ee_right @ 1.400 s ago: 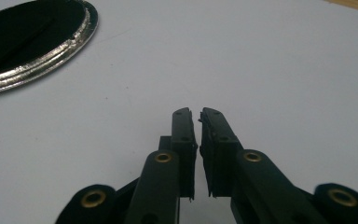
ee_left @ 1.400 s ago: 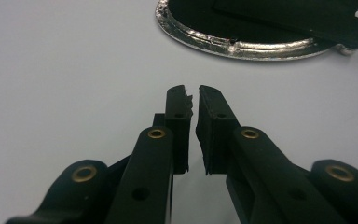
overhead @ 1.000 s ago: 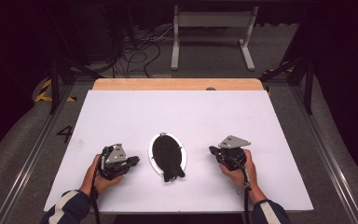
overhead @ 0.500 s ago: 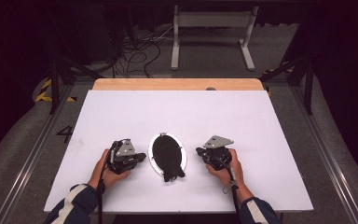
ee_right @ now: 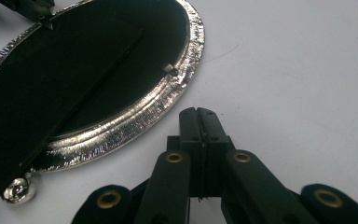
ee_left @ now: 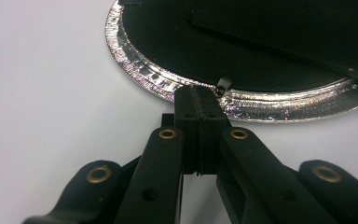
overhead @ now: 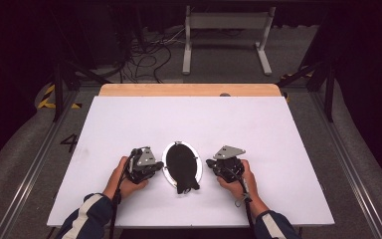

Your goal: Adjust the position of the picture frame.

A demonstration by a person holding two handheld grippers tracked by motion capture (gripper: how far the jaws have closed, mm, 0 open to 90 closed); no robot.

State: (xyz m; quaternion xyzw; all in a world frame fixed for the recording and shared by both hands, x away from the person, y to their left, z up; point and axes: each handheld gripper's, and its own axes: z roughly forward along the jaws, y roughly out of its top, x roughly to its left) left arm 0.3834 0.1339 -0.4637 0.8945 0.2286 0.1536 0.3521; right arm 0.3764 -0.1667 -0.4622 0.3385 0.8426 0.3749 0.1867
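The oval silver-rimmed picture frame [overhead: 181, 167] lies black back up on the white table [overhead: 258, 129], flanked by left gripper [ee_left: 198, 95] and right gripper [ee_right: 199, 116], both closed and empty, apparently positioned to work its small retaining tabs.

Dim room: grey floor [overhead: 25, 149], tangled cables [overhead: 144, 55], perhaps a white stand [overhead: 226, 22].
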